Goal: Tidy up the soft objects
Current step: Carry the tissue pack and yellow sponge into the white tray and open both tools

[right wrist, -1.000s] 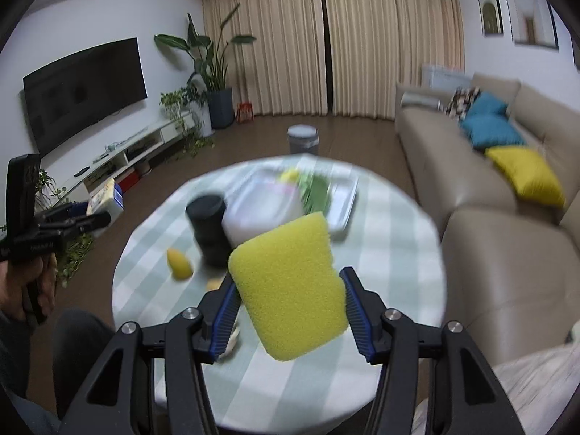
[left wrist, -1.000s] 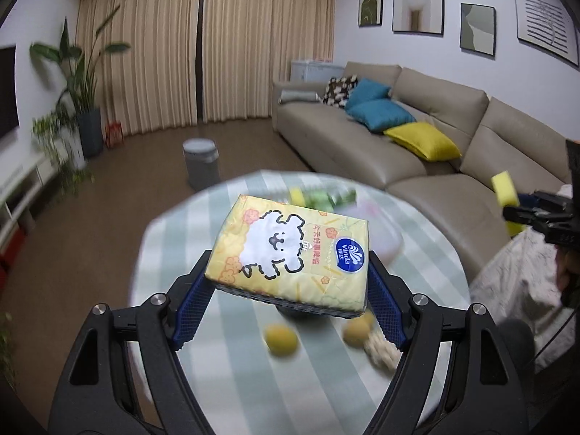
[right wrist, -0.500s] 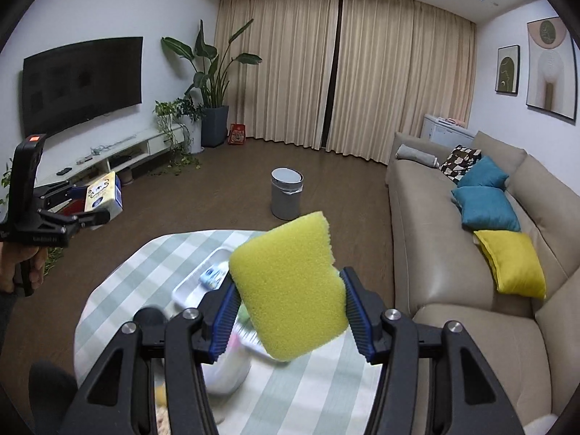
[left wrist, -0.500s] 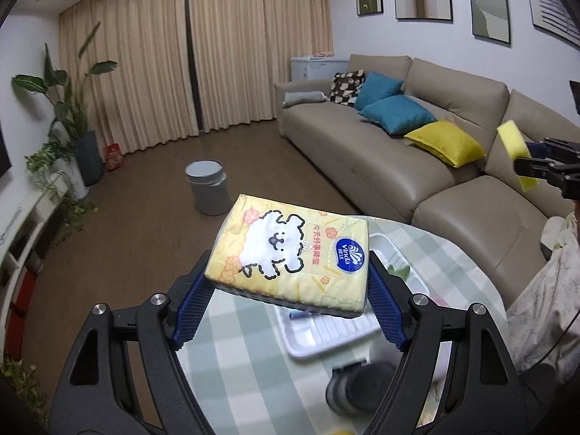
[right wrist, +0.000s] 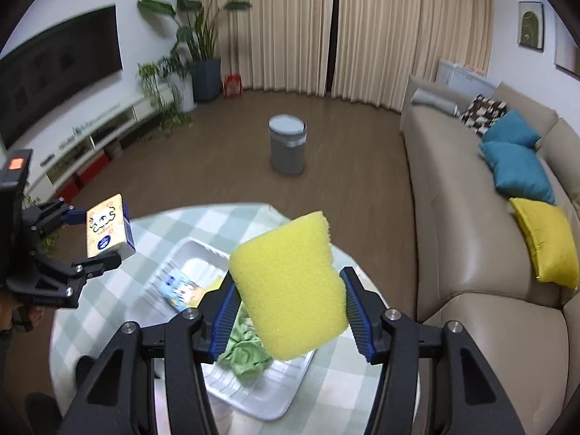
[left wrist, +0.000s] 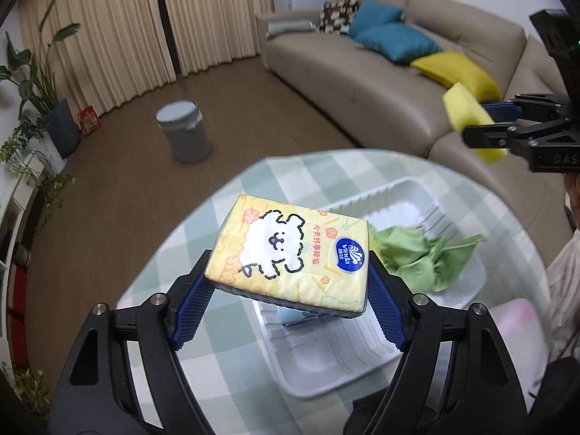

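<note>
Two soft things: left hand-held gripper (left wrist: 290, 286) clamps a yellow tissue pack (left wrist: 290, 257), right hand-held gripper (right wrist: 286, 311) a porous yellow sponge (right wrist: 290, 286)

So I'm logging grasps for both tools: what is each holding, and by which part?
Left tool: tissue pack, clamped across its two short ends. Right tool: yellow sponge, squeezed at its opposite sides.

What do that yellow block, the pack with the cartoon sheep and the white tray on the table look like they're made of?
Yellow sponge: open-cell foam, matte, with a visibly pitted surface. Tissue pack: probably soft paper tissues in thin printed plastic film; the wrap is glossy and creased at its edges. White tray: likely moulded plastic, smooth and slightly shiny, with ribbed walls. Green cloth in the tray: crumpled fabric, matte.
</note>
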A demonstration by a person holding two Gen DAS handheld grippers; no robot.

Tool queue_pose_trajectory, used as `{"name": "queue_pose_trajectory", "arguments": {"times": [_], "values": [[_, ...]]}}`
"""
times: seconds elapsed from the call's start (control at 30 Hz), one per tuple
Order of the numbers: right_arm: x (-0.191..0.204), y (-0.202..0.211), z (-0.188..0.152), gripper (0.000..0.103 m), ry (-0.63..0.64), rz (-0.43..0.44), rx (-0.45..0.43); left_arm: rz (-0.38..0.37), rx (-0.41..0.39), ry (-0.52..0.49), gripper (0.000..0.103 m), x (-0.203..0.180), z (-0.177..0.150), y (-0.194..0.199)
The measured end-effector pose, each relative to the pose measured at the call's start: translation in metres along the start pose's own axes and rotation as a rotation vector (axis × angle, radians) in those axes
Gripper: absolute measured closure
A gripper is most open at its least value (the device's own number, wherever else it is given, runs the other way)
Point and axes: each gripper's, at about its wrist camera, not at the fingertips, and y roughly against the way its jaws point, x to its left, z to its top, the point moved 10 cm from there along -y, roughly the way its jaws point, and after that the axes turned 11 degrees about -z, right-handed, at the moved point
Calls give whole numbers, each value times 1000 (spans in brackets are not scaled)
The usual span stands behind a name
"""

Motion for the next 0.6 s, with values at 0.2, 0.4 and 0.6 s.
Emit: {"name": "queue_pose_trajectory", "arguments": {"times": [0.2, 0.4, 0.6], "values": [[17, -72, -29, 46, 42, 6, 131, -26, 87, -23, 26, -5, -23, -47], [26, -114, -57, 46, 67, 26, 220, -55, 134, -90, 26, -17, -41, -62], [28, -134, -80, 44, 74, 25, 283, -86, 169, -119, 25, -27, -55, -72]]}}
